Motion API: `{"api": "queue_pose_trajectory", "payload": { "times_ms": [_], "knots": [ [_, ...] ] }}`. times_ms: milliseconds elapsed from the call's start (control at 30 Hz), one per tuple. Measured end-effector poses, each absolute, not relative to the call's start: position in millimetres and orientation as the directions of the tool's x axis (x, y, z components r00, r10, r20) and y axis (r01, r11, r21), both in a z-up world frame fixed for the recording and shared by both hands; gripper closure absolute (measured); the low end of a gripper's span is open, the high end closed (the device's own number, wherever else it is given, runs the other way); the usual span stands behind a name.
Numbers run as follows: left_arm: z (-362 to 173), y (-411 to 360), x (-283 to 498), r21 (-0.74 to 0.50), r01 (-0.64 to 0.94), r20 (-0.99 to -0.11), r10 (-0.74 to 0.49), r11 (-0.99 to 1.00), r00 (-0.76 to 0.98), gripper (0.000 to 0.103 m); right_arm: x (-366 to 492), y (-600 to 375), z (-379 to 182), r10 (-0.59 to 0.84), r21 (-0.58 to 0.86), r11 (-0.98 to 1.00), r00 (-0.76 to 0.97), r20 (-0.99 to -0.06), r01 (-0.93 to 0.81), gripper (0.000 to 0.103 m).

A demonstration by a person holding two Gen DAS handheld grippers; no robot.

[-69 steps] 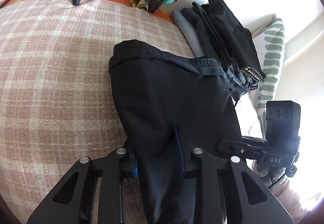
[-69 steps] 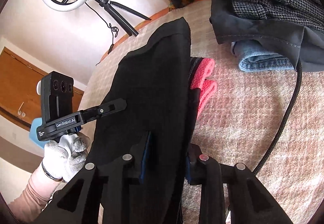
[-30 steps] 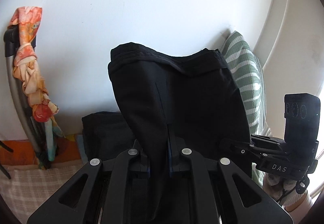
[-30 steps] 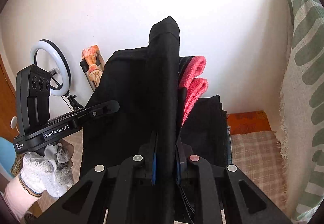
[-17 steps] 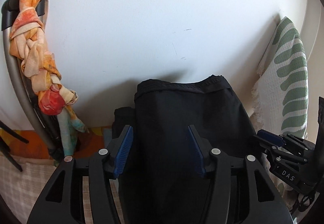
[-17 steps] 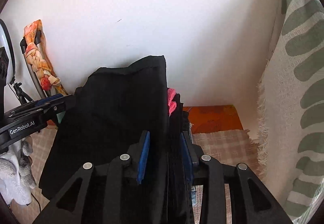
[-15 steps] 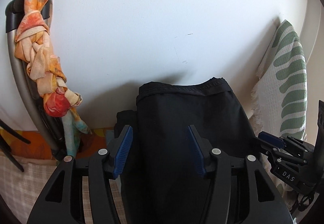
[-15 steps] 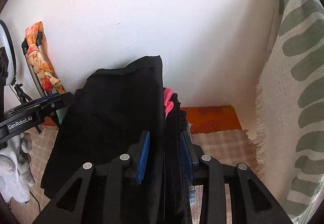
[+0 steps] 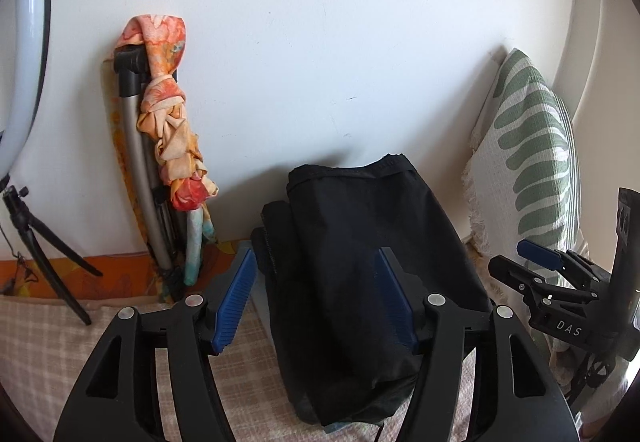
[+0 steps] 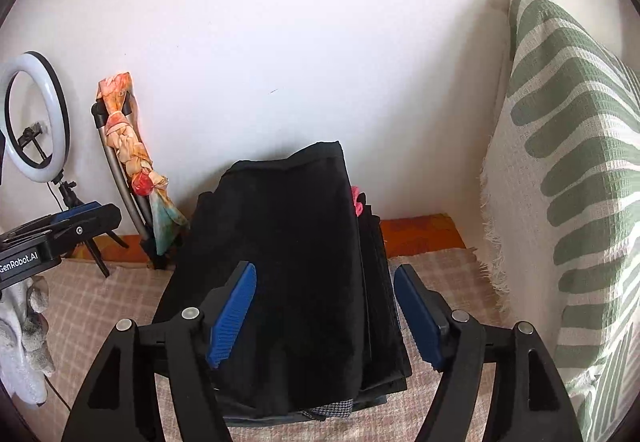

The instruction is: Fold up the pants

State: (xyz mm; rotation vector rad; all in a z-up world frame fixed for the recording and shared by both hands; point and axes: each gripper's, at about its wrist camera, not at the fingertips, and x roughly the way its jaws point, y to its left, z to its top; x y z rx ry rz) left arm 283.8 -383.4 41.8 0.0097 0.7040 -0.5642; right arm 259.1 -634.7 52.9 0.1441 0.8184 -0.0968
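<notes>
The folded black pants [image 9: 360,266] lie on top of a stack of folded clothes by the white wall; they also show in the right wrist view [image 10: 288,258]. My left gripper [image 9: 316,298] is open, its blue pads on either side of the pants, holding nothing. My right gripper [image 10: 324,310] is open too, pads spread around the near end of the pants and the stack. A pink cloth [image 10: 356,202] peeks out behind the pants.
The stack sits on a checked beige cover [image 9: 48,342]. A green-patterned pillow [image 10: 568,170] leans at the right. A folded tripod with an orange scarf [image 9: 168,130] leans on the wall at the left. A ring light on a small tripod [image 10: 36,118] stands at far left.
Both grippers carried the pants to the stack, opened and let them go. In the last half second the jaws have opened wider and both grippers have drawn back a little.
</notes>
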Motion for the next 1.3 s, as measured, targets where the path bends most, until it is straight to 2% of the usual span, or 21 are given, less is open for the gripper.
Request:
{"api": "queue_pose_trajectory", "payload": {
  "times_ms": [200,267,367,467,667,733,1000,1300],
  "knots": [
    [57.6,-347.2,244.8,-0.197,0.493,-0.593,-0.503,0.848,0.629,0.038,216.0,-608.1,79.1,-0.056,0.109,0.977,0.720,-0.692,0.182,0.013],
    [62.5,-333.8,228.9,-0.191,0.496,-0.585,-0.504,0.847,0.636,0.035,201.1,-594.5,87.6,-0.076,0.088,0.979,0.729,-0.680,0.184,0.003],
    [66.7,-316.4,206.6,-0.183,0.499,-0.582,-0.503,0.847,0.639,0.033,176.5,-574.6,98.8,-0.114,0.048,0.980,0.748,-0.654,0.191,0.001],
    [70.2,-296.3,181.5,-0.198,0.509,-0.570,-0.521,0.837,0.635,0.032,152.0,-555.8,107.3,-0.108,0.054,0.982,0.762,-0.639,0.184,0.000],
    [71.3,-268.0,126.9,-0.150,0.519,-0.560,-0.505,0.842,0.657,0.029,108.6,-510.4,114.5,-0.099,0.012,0.991,0.779,-0.619,0.135,0.000],
    [70.0,-258.4,107.7,-0.143,0.521,-0.555,-0.504,0.842,0.662,0.022,93.1,-497.7,115.0,-0.083,0.022,0.992,0.784,-0.615,0.123,0.000],
    [53.5,-220.9,45.0,-0.126,0.513,-0.550,-0.491,0.849,0.676,0.021,40.9,-453.3,108.1,-0.037,0.051,0.995,0.796,-0.604,0.086,0.000],
    [22.4,-185.3,17.8,-0.124,0.425,-0.528,-0.423,0.896,0.736,0.021,17.6,-431.3,87.1,-0.024,0.098,0.990,0.804,-0.595,0.102,0.000]
  ]
}}
